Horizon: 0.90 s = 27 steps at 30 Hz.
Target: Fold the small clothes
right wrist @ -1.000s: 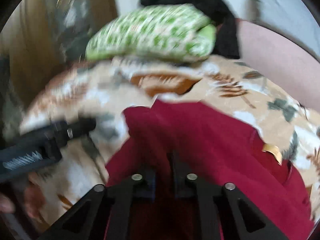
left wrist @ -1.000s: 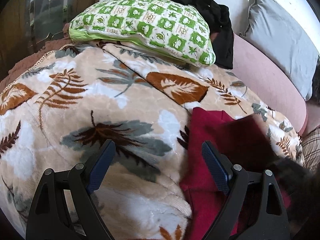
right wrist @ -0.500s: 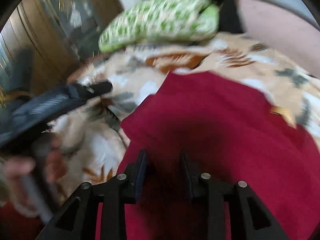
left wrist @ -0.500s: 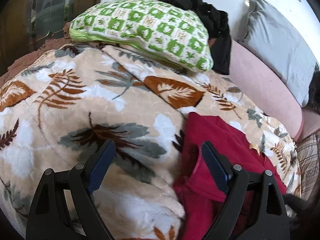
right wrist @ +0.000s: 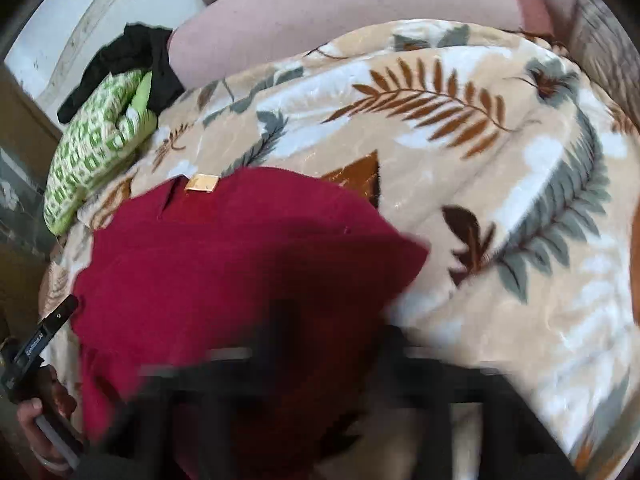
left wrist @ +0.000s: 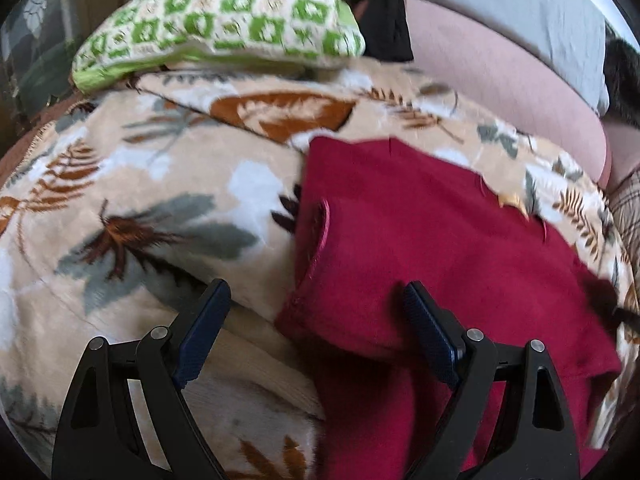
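Observation:
A dark red garment (left wrist: pixel 432 248) lies spread on a leaf-patterned blanket (left wrist: pixel 160 184); it also shows in the right wrist view (right wrist: pixel 224 264), with a gold tag (right wrist: pixel 202 182) at its far edge. My left gripper (left wrist: pixel 316 320) is open, its jaws wide apart over the garment's near left edge, with nothing between them. My right gripper (right wrist: pixel 328 360) sits low over the garment's near right part, but its fingers are smeared by motion blur, so their state is unclear. The left gripper's body (right wrist: pixel 38 344) shows at the left edge of the right wrist view.
A green checked pillow (left wrist: pixel 224 24) and a black garment (left wrist: pixel 380 12) lie at the far end of the blanket. A pink sofa back (left wrist: pixel 500 80) and a grey cushion (left wrist: pixel 528 12) rise on the right.
The right gripper has swung to the right and its view now blurs over the garment's right side. The left gripper has moved forward and right over the garment's edge, still open.

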{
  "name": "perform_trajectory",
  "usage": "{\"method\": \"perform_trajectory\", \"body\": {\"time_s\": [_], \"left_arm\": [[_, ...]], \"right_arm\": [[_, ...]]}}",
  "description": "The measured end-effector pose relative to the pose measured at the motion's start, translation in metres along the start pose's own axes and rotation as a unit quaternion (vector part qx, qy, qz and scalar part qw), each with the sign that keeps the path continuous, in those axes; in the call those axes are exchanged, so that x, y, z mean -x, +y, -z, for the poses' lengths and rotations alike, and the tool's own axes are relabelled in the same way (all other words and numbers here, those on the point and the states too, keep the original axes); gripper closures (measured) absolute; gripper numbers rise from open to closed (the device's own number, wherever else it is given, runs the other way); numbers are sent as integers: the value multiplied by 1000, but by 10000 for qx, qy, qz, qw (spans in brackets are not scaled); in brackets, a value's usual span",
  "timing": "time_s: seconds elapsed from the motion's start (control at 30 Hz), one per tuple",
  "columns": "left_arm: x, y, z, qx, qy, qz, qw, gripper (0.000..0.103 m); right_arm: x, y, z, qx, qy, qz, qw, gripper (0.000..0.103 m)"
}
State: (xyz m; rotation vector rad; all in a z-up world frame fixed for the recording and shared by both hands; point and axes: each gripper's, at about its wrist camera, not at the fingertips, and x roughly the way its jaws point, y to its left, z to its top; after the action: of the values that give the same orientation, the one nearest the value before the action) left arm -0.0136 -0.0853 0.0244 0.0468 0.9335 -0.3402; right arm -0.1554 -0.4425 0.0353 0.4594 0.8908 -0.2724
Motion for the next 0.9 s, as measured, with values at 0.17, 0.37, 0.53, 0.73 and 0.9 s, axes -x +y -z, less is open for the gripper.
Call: {"method": "perform_trajectory", "body": {"time_s": [0.17,0.37,0.53,0.73,0.9], "left_arm": [[-6,-4,4,-63,98,109,9999,15],[1,1,6,-52,207,7,9998,15],[31,15,15,-33,214,50,9998,15],[70,27,52,2,539,292,9981,15],[106,37,91,-261,599,72,9978,15]], "right_arm": [[20,5,-35,649,-549,561,9948,91],[-19,-14,-33,629,11,929,9937,78],[65,-7,2,704,-122,464,9964,56],[113,8,97,927,625,-274,9934,55],[135,1,154,685,784,-474,9934,43]]}}
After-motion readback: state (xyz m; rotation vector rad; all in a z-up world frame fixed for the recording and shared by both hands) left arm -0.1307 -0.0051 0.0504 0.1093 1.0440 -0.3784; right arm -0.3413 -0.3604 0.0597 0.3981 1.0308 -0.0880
